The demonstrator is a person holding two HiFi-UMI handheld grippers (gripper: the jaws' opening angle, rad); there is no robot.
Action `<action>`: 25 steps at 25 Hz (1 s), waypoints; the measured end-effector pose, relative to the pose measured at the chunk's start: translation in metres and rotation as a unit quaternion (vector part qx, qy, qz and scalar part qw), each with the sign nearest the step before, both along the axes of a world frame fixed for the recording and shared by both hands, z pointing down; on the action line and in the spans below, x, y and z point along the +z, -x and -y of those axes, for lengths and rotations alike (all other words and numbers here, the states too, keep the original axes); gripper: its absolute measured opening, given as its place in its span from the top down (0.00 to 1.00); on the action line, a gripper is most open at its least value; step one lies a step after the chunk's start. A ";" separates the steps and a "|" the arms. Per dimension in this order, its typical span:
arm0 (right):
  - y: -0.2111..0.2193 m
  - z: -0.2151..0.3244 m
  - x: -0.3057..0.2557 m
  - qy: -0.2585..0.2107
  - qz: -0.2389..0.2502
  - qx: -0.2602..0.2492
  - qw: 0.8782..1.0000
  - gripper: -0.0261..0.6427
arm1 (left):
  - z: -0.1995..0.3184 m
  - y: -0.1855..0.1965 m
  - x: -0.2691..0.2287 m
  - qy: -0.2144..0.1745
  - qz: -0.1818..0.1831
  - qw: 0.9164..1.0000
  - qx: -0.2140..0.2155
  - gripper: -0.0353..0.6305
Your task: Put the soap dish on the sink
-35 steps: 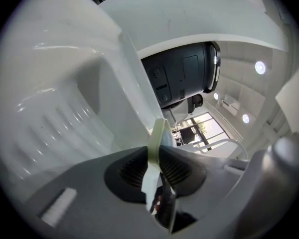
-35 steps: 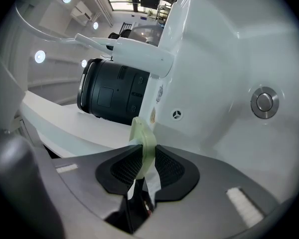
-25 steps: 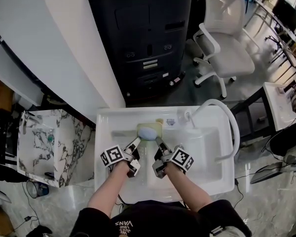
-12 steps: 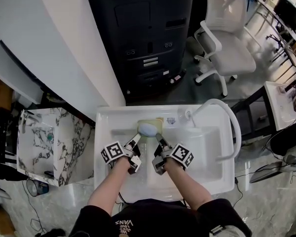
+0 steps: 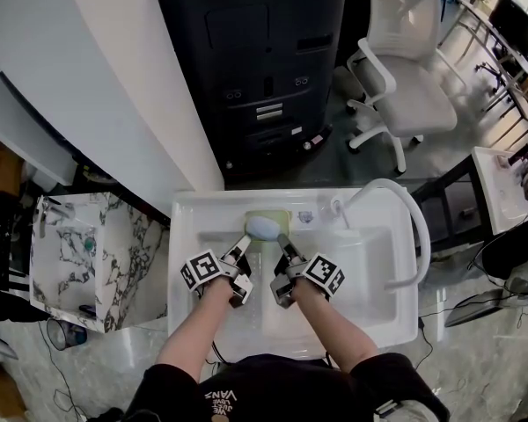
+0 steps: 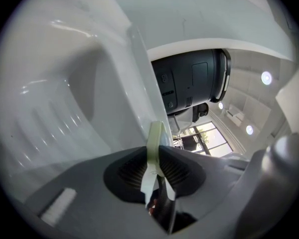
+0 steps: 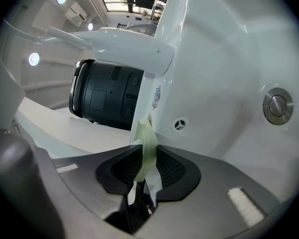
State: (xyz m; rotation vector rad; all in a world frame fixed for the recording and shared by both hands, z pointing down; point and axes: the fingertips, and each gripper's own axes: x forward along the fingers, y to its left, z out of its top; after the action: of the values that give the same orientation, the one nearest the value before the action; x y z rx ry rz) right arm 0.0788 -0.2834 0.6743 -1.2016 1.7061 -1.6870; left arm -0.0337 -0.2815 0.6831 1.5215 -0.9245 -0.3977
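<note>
In the head view the pale green soap dish, with a blue-grey soap lying on it, sits at the middle of the back rim of the white sink. My left gripper grips its left side and my right gripper its right side. The left gripper view shows the dish's thin edge clamped between the ribbed pads of the left gripper. The right gripper view shows the dish's other edge clamped the same way in the right gripper.
A white curved faucet arches over the basin's right side. The drain button and overflow hole mark the basin wall. A black cabinet stands behind the sink, a white office chair at back right, a marble unit at left.
Nothing has visibly moved; both grippers keep their hold on the dish at the sink's back rim, with only a slight shift of the head view.
</note>
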 end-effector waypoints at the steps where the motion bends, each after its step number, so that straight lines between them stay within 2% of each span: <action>1: 0.000 0.001 -0.001 -0.002 0.000 0.001 1.000 0.84 | 0.001 0.000 -0.001 -0.004 0.000 1.000 -0.001 0.76; 9: -0.005 0.009 -0.005 -0.011 -0.015 0.003 1.000 0.84 | 0.009 0.002 -0.008 -0.024 0.007 1.000 -0.009 0.76; 14: -0.010 0.011 -0.007 -0.023 -0.025 0.002 0.999 0.84 | 0.012 0.004 -0.011 -0.035 -0.001 0.999 -0.015 0.76; 20: -0.012 0.008 -0.010 -0.034 -0.047 -0.007 0.998 0.84 | 0.012 0.001 -0.015 -0.043 -0.011 0.999 -0.011 0.70; 25: -0.014 0.005 -0.013 -0.047 -0.074 -0.017 0.996 0.84 | 0.011 0.000 -0.016 -0.047 0.001 0.999 -0.002 0.69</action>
State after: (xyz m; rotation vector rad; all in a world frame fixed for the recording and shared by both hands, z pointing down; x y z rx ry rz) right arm 0.0930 -0.2879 0.6614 -1.2869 1.8828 -1.5519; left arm -0.0339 -0.2924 0.6668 1.6056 -0.9213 -0.4487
